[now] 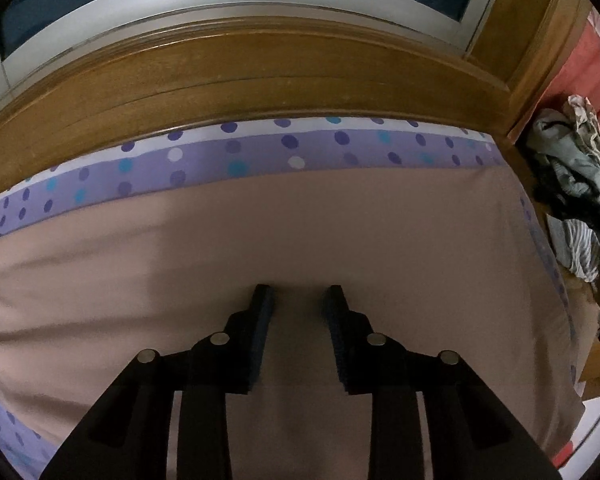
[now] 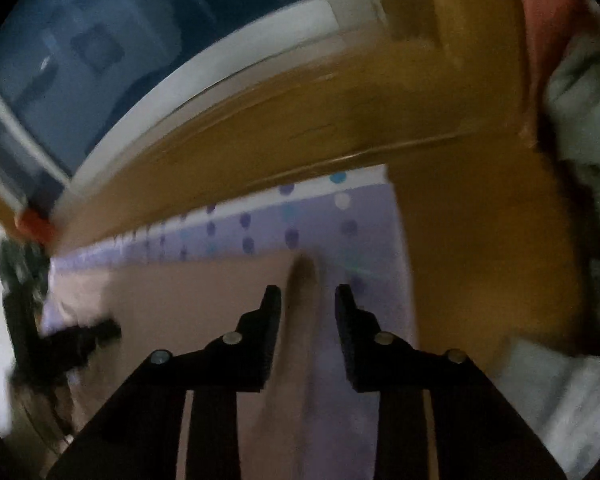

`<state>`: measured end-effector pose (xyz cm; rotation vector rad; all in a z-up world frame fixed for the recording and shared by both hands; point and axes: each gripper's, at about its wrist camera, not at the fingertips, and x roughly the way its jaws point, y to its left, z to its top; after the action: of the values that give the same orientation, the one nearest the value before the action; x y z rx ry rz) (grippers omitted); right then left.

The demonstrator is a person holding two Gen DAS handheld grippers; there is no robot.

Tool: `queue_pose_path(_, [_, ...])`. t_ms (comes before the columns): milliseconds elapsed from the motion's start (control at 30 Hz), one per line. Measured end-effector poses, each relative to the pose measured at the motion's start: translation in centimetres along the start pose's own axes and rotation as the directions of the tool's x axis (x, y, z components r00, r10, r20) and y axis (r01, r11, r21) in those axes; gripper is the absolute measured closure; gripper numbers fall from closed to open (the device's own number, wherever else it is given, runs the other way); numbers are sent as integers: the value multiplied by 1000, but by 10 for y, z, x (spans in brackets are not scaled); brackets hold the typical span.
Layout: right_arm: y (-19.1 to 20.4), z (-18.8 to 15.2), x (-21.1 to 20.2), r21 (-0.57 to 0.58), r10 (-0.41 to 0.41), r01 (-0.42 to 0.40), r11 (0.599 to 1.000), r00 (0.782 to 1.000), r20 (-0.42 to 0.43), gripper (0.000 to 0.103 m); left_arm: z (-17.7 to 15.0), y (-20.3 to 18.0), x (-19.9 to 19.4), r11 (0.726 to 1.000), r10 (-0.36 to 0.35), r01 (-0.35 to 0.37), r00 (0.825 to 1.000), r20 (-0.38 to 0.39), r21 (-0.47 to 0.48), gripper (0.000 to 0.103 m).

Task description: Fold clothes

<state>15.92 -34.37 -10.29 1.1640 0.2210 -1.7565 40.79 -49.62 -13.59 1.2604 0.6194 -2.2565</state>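
Where the beige garment (image 1: 300, 232) lies spread flat over the polka-dot bedsheet (image 1: 236, 152), it covers most of the bed in the left wrist view, its far edge running parallel to the wooden headboard (image 1: 260, 80) with a band of dotted sheet showing between them. The left hand-held gripper (image 1: 299, 294) points down at the cloth with its fingers parted; the beige fabric fills the gap between them, but the pads do not visibly pinch any fold, so it reads as released. In the right wrist view, which is smeared by motion, the right hand-held gripper (image 2: 308, 294) stands over the garment's right edge (image 2: 296, 280), where a raised ridge of cloth runs up between its fingers. That ridge looks narrower than the gap, so the jaws seem to be parted around it rather than clenched on it, though the blur makes this uncertain. Purple sheet lies to the right of that edge. Beyond the headboard sits a window with a pale frame (image 1: 220, 12) and dark glass. At the right of the bed, past a wooden post, a heap of crumpled clothes (image 1: 576, 160) rests against a red curtain (image 1: 588, 64).
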Motion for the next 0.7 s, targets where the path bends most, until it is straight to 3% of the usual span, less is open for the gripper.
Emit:
queue_pose_path(100, [16,-38,-31,-105,1,-4,994,1000,-29,75,0,-2,-4,1000,0,0,1000,-7,-18,74])
queue_pose_path(200, [29,-79,-54,-157,23,-32,987,998,-61,75,-4,-12,-13,999,-44,43,999,-10,-28,74])
queue_pose_path(267, [44,-95,-57,-181,16,-22,983,999,-37,75,-10,-24,-24,997,-76,76,997,-2,-24,74])
queue_pose_path(400, [78,-103,-48,-282,-22,39,959,998,62,75,-22,-50,-40,991,-130,130,991,-1,-2,74])
queue_pose_path(567, [79,-116,-24,-404,-153,161,900,987,50,75,-42,-75,-46,992,-115,116,993,-30,50,74])
queue_pose_path(667, [52,-119,-34,-328,-87,98,939,995,48,74,-58,-72,-49,994,-101,102,994,-38,35,74])
queue_pose_path(700, [44,-119,-39,-310,-113,123,943,992,51,72,-64,-67,-53,995,-99,100,994,-37,19,74])
